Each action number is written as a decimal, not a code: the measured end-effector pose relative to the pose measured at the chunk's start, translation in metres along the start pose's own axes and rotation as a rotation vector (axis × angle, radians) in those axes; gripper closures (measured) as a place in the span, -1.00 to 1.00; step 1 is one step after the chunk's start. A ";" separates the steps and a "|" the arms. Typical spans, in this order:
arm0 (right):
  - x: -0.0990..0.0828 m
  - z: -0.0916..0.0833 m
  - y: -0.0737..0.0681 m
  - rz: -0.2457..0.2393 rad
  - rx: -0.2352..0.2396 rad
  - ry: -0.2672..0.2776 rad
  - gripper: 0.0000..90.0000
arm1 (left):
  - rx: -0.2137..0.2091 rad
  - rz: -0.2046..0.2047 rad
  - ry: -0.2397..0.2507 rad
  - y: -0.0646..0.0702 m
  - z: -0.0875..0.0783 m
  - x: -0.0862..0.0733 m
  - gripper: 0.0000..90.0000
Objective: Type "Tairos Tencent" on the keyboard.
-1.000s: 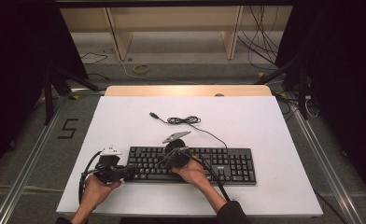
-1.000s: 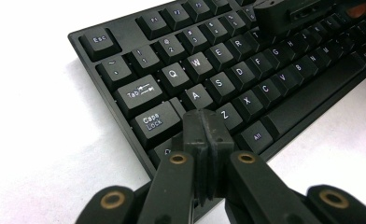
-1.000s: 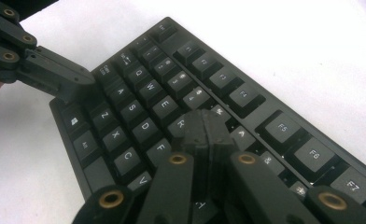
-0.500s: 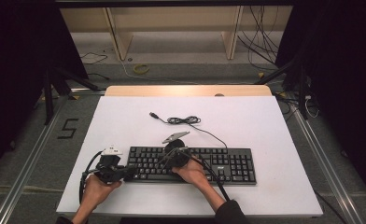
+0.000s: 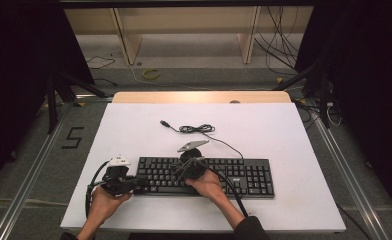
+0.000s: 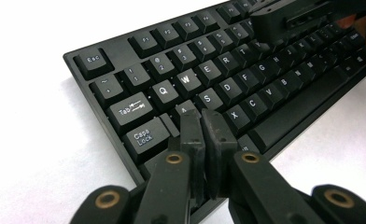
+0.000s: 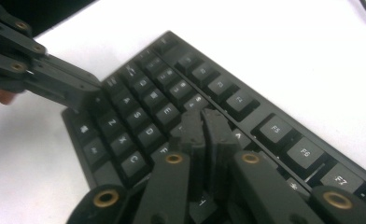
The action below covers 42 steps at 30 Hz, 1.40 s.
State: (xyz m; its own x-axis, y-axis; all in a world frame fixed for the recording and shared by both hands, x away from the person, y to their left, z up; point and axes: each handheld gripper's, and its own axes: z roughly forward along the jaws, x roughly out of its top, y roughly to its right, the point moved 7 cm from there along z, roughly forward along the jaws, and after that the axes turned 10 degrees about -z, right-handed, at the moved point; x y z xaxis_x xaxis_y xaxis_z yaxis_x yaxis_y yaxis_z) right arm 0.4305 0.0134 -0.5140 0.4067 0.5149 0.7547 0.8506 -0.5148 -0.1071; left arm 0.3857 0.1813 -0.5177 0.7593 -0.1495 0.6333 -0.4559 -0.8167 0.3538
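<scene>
Nearest to us, our two forearms come in over the front edge of the white table, each hand carrying a tool. Our left tool sits at the left end of the black keyboard, and in the left gripper view its jaws stand pressed together, nothing between them, their tips down on the key row around A, beside Caps Lock. Our right tool lies over the left-middle of the keys with our hand behind it; in the right gripper view its jaws are likewise closed on nothing, tips low over the letter keys near E and D. We cannot tell whether either pair of tips actually presses a key. A grey three-cornered plate rides on top of the right tool, and a white piece tops the left one.

The keyboard lies flat across the near part of the table, long side parallel to the front edge, its number pad to our right. From its back edge a thin black cable runs away over the table, gathers in a small loose coil and ends in a plug lying free on the white surface.

Farther off, a wooden strip borders the table's far edge. Beyond it, on the floor, lie a yellow ring and loose wires, in front of pale wooden shelving.
</scene>
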 end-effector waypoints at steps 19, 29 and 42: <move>-0.004 -0.025 -0.005 0.008 0.047 0.068 0.09 | -0.056 -0.025 0.041 0.005 -0.001 0.007 0.13; -0.010 -0.036 -0.008 0.001 0.034 0.072 -0.22 | -0.051 -0.052 0.056 0.002 -0.001 0.010 -0.15; -0.017 -0.043 -0.010 0.008 0.032 0.078 -0.28 | -0.052 -0.058 0.065 0.003 -0.002 0.013 -0.23</move>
State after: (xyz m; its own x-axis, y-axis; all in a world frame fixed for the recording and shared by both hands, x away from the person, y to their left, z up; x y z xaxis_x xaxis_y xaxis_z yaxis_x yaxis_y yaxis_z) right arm 0.4009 -0.0196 -0.4977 0.3869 0.4554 0.8018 0.8583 -0.4957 -0.1326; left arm 0.3937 0.1781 -0.5071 0.7543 -0.0648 0.6533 -0.4367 -0.7926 0.4256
